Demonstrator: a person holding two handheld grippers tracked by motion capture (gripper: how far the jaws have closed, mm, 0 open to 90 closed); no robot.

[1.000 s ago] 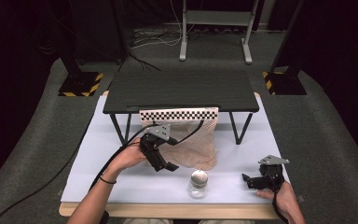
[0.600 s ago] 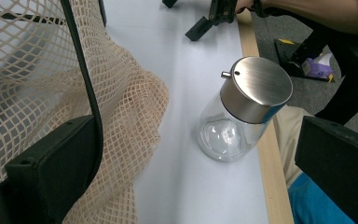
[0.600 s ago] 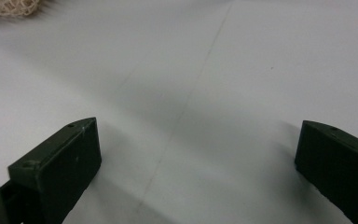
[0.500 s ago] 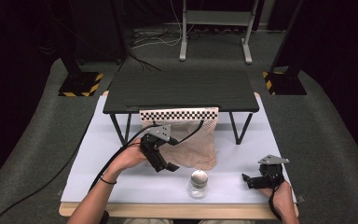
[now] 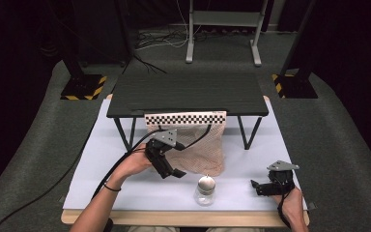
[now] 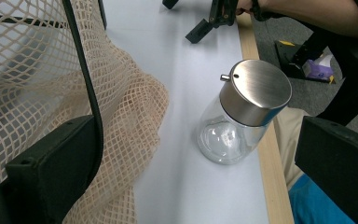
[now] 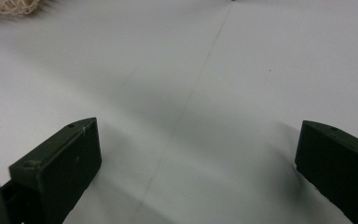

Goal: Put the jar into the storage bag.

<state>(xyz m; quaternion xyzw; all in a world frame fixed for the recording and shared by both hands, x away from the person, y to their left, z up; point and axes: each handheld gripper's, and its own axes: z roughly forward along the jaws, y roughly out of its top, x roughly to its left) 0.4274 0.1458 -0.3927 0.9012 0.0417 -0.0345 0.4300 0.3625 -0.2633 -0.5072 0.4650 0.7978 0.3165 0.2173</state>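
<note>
Hovering wide open and empty by the mesh bag (image 5: 200, 147), the left hand-held gripper (image 5: 173, 172) faces the glass jar (image 5: 205, 190) near the counter's (image 5: 101, 183) front edge. Right hand-held gripper (image 5: 254, 185) rests open, empty, well apart from the jar.

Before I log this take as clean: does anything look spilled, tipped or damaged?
Nothing stands out. The glass jar stands upright with its metal lid on, empty, beside the mesh bag. No spill shows on the white table.
</note>
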